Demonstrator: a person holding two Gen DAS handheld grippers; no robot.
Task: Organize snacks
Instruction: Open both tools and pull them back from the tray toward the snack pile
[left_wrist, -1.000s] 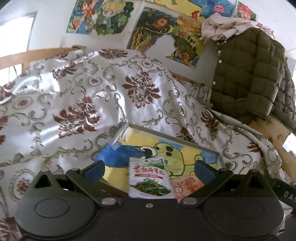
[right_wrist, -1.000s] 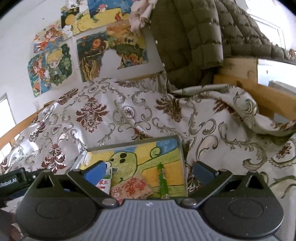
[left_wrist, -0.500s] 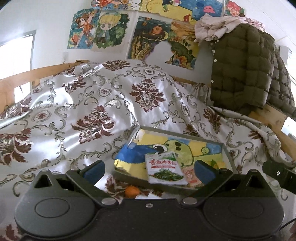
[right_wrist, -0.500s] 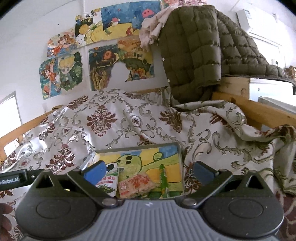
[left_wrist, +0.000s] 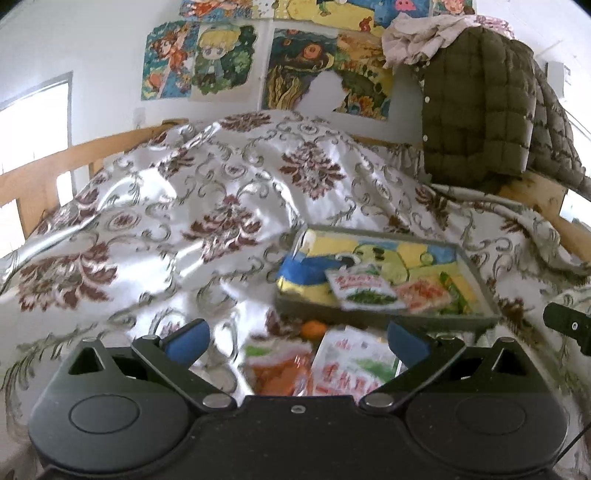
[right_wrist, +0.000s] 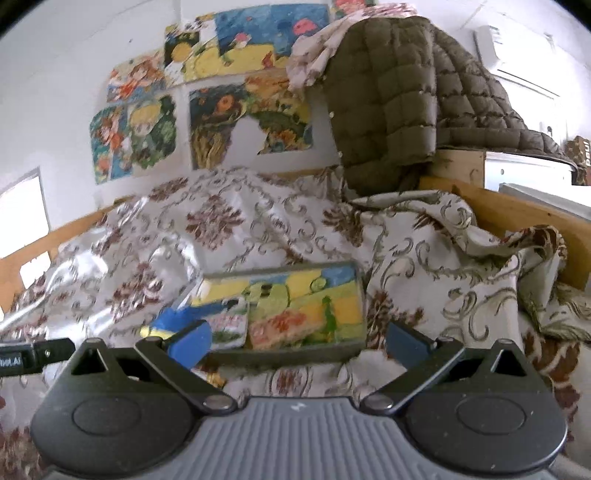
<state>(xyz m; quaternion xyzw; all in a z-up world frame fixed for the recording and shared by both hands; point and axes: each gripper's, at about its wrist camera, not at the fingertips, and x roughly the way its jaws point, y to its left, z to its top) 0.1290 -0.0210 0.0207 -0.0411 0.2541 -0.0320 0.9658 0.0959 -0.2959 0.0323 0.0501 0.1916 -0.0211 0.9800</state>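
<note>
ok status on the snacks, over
Both tongs open, empty. Grey painted tray holds green-and-white packet. Orange packet on the floral quilt, outside tray.

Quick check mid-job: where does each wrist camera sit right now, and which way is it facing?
Left wrist: on the left gripper, facing the tray at upper right, loose packets between its open fingers.
Right wrist: on the right gripper, facing the tray head-on; fingers open, empty.
Shared: tray, bedspread, jacket, posters; each shows the other gripper's edge.

Bedroom, patterned bedspread (left_wrist: 221, 206), wall drawings (left_wrist: 328, 74), hung jacket (left_wrist: 480, 110)
</note>
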